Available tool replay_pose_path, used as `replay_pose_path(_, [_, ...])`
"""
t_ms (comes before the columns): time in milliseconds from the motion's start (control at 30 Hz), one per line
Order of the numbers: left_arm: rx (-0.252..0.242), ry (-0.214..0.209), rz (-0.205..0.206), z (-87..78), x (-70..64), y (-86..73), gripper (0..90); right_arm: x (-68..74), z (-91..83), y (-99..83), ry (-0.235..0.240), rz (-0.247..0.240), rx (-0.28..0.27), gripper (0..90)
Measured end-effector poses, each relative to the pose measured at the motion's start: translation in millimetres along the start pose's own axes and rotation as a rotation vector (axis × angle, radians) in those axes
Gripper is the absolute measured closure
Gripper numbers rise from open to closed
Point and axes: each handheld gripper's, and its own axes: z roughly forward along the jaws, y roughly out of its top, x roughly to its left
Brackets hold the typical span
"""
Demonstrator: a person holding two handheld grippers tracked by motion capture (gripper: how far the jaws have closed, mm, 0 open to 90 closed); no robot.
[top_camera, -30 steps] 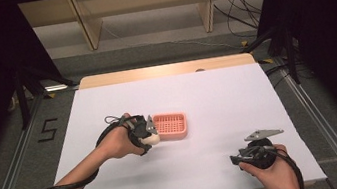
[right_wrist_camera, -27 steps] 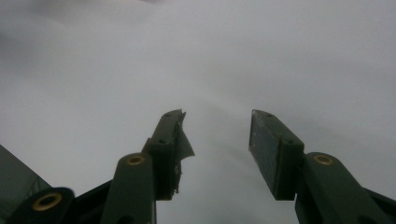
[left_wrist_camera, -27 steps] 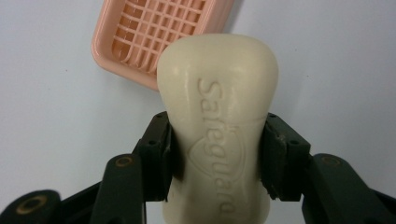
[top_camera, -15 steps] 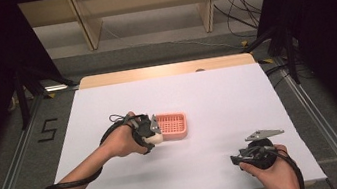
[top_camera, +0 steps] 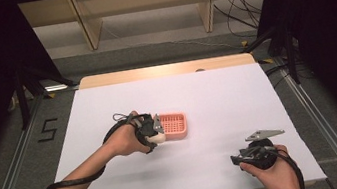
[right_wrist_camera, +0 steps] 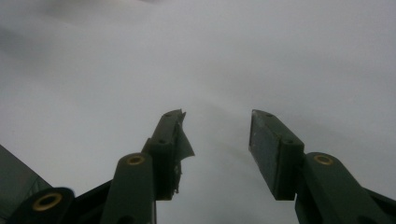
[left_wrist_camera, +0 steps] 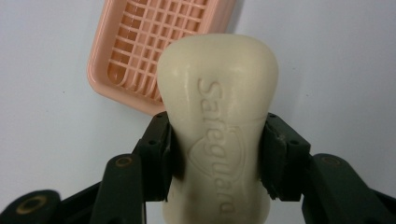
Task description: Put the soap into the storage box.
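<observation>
Cream soap clamped at its waist by left gripper, centre frame, above pink dish. Probably hard, light, slippery; best pinched across the narrow middle. Right gripper apart, idle.

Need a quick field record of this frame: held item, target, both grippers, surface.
held item: cream soap bar, embossed lettering
held by: left gripper, jaws clamped on its sides
target: pink soap dish, gridded, nothing in it
soap vs dish: at the dish's near-left edge, not in it
right gripper: open, holding nothing, near right of table
surface: white table
</observation>
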Motion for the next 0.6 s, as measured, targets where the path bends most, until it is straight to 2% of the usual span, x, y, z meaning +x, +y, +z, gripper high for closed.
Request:
replay_pose_path(100, [-0.001,0.002,0.005,0.6,0.4,0.9,49.4,-0.7,-0.7,0.2,0.003,-0.004,0.002,55.3])
replay_pose_path(133, [0.0,0.001,0.004,0.8,0.3,1.3,49.4,-0.1,0.6,-0.3,-0.008,-0.002,-0.013,55.3])
replay_pose_path(167, [-0.001,-0.001,-0.003,1.1,0.1,1.9,49.4,2.1,-1.7,0.6,-0.066,-0.003,0.02,55.3])
replay_pose_path(200, [-0.001,-0.003,-0.002,1.3,0.1,2.4,49.4,3.0,-2.0,0.5,-0.052,0.017,0.03,55.3])
replay_pose_path(233, [-0.001,0.002,0.009,1.3,1.1,3.2,49.4,3.4,-2.2,0.5,-0.06,0.017,0.03,55.3])
replay_pose_path(267, [-0.001,0.002,0.009,1.3,1.1,3.2,49.4,1.7,-1.4,0.6,-0.064,-0.01,0.016,55.3])
replay_pose_path(367, [-0.004,-0.002,0.001,1.7,0.9,4.9,49.4,1.6,-1.1,0.5,-0.053,-0.005,0.014,55.3])
replay_pose_path(600, [-0.004,0.005,0.016,1.6,2.6,8.8,49.4,2.3,-1.7,0.3,-0.058,0.004,0.017,55.3])
